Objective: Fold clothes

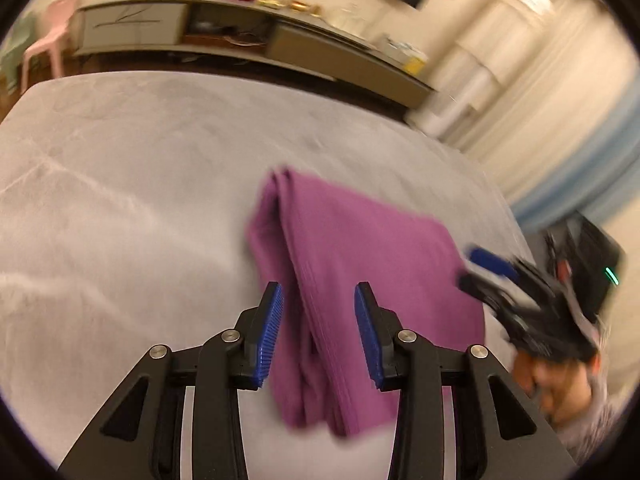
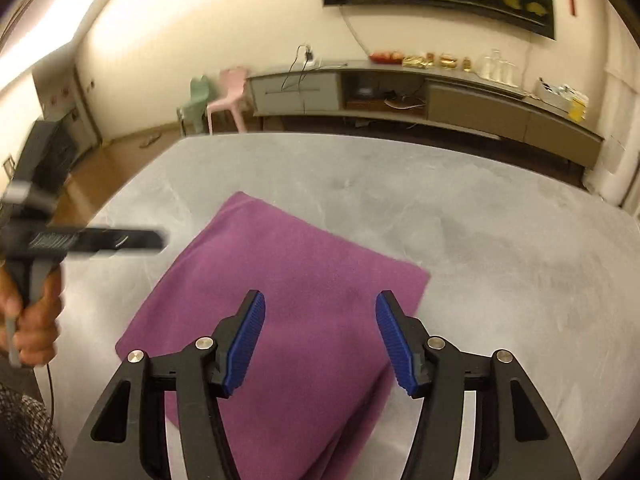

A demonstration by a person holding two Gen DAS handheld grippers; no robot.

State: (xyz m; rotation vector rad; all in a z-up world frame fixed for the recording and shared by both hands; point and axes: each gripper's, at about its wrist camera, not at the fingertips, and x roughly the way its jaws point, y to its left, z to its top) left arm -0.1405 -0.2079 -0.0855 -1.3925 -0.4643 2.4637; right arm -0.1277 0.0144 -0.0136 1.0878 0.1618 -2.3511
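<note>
While both grippers hover with jaws apart, the purple garment (image 2: 280, 280) lies folded on the grey bed (image 2: 500, 240).

Its stacked layers show along one edge in the left wrist view, so the fold looks complete or nearly so. Left gripper (image 1: 319, 332) and right gripper (image 2: 320, 344) hold nothing; whether another fold remains is unclear.

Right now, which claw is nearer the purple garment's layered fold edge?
Left. The left claw hangs open straddling the purple garment fold edge; the right claw hangs open over its flat side.
</note>
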